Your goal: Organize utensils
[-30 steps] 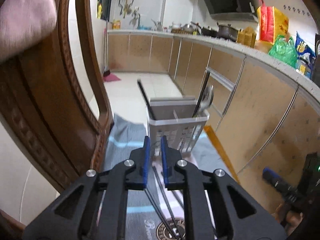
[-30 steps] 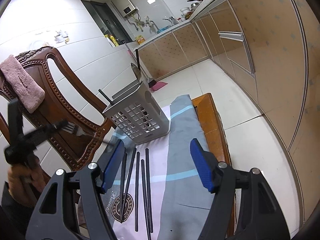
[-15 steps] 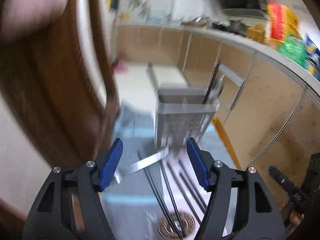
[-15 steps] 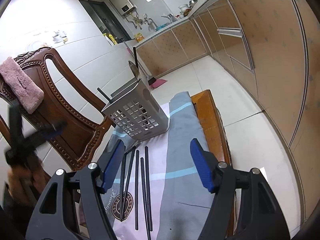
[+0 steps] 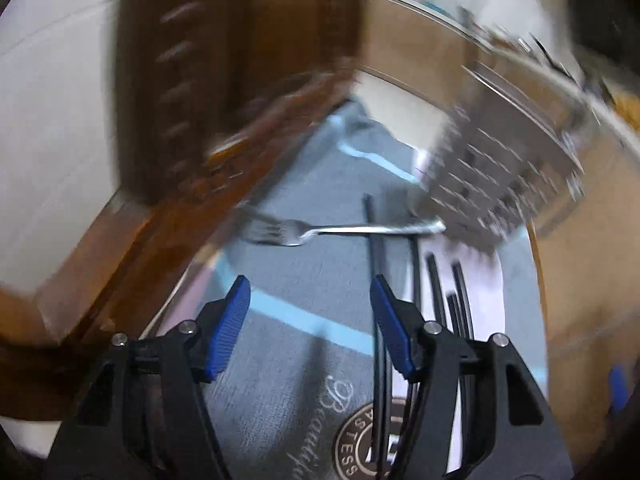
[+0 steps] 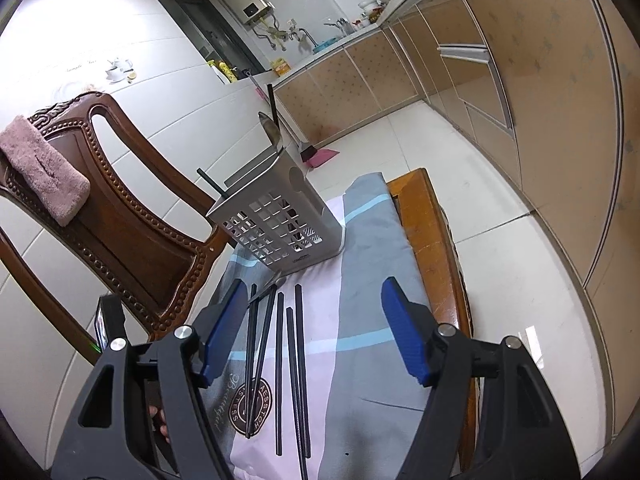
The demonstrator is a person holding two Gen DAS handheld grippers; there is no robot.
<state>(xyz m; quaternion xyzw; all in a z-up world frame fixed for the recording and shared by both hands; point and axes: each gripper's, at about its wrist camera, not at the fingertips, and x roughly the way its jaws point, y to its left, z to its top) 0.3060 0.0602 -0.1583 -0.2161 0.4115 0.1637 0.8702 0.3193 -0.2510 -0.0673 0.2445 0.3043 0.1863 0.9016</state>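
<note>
The left gripper (image 5: 310, 312), which a second ago was closed on the fork (image 5: 320, 232), now has its fingers spread wide with nothing between them; the fork lies flat on the grey cloth (image 5: 304, 280), crosswise over the upper ends of the black chopsticks (image 5: 376, 264), tines toward the chair (image 5: 240, 80) and handle end just short of the base of the perforated utensil holder (image 5: 508, 168). The fork therefore appears dropped rather than placed, and it remains to be collected and put in the holder. The left view is heavily motion-blurred, so finer contact cannot be confirmed. The right gripper (image 6: 312, 328) hangs above the cloth-covered counter (image 6: 424, 216) with fingers apart and empty. In the right view the chopsticks (image 6: 280, 360) lie roughly parallel in front of the holder (image 6: 280, 224), which already contains a spoon (image 6: 270, 126) and dark sticks. Obstructions: the fork overlaps the chopsticks, so lifting either may disturb the other; the chair back stands close on the left side, and the holder stands near the counter edge.
</note>
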